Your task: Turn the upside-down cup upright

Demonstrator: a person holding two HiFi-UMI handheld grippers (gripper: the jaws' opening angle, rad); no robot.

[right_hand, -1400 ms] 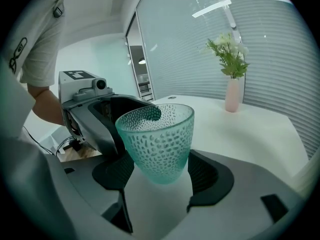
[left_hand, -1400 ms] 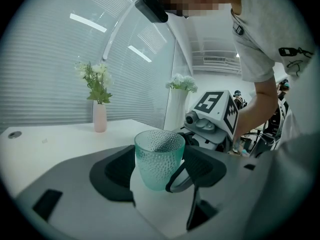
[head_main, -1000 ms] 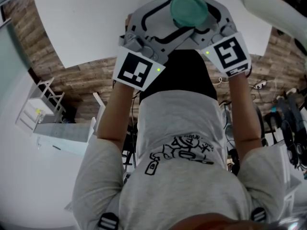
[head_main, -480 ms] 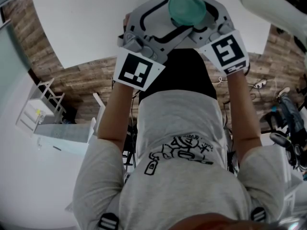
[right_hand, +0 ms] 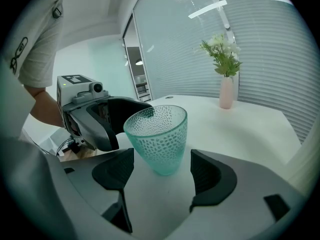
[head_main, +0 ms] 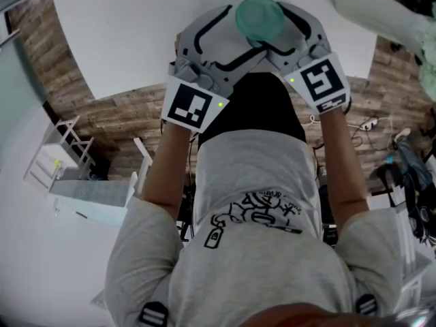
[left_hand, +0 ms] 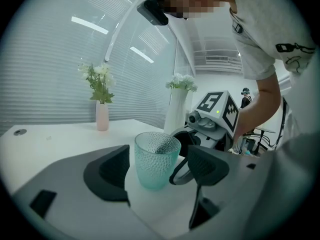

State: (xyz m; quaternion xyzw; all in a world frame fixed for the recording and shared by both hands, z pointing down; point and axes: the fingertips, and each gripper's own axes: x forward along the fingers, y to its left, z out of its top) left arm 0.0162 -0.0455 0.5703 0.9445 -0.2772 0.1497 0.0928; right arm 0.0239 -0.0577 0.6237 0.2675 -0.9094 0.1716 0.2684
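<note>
A teal dimpled glass cup [head_main: 259, 18] stands upright, mouth up, on the white table [head_main: 122, 26], close to its near edge. Both grippers reach in around it from opposite sides. In the left gripper view the cup [left_hand: 156, 160] sits between the jaws of my left gripper [left_hand: 161, 174], which are opening; there is a gap on each side and the pads do not press it. In the right gripper view the cup [right_hand: 159, 136] stands between the pads of my right gripper [right_hand: 162, 170], open and clear of the glass.
A pink vase [left_hand: 102, 116] with flowers and a tall white vase [left_hand: 175, 115] stand farther back on the table. The pink vase [right_hand: 226, 93] also shows beyond the cup in the right gripper view. The table's near edge runs just under both hands.
The left gripper's jaws stand a little wider around the cup than before. The cup stays upright in the same spot, and both hands have hardly shifted.
</note>
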